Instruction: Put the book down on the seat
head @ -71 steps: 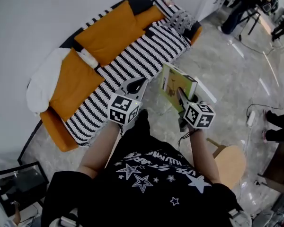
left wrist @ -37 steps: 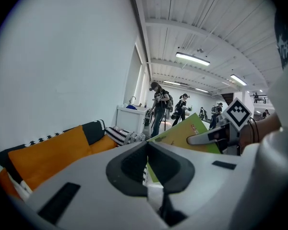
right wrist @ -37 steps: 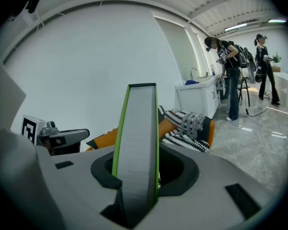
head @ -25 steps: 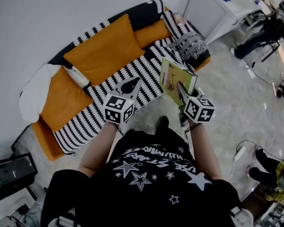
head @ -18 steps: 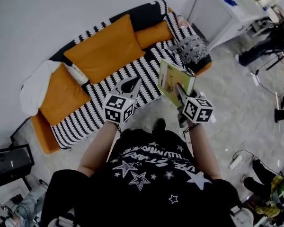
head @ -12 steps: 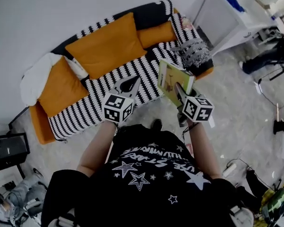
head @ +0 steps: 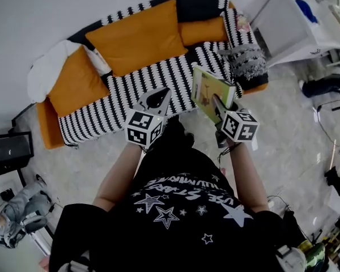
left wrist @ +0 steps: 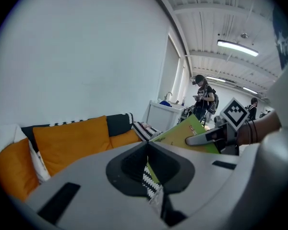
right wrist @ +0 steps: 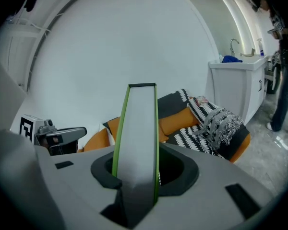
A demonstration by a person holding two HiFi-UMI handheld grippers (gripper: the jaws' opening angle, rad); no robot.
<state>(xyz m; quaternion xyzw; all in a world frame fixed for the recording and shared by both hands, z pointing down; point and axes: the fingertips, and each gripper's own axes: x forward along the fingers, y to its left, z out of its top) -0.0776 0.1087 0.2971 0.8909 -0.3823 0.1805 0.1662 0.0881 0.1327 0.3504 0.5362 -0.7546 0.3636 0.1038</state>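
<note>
Closer now: you've carried both claws up to the sofa.
Your right claw point(head: 217, 103) is clamped on the green book point(head: 205, 90), upright in the air by the striped seat's point(head: 153, 79) front edge, its lower edge hidden; your left claw point(head: 157, 98) is pressed together, empty.

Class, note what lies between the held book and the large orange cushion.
The black-and-white striped seat, with nothing on that stretch, lies between the book and the large orange cushion. The head view shows it best.
</note>
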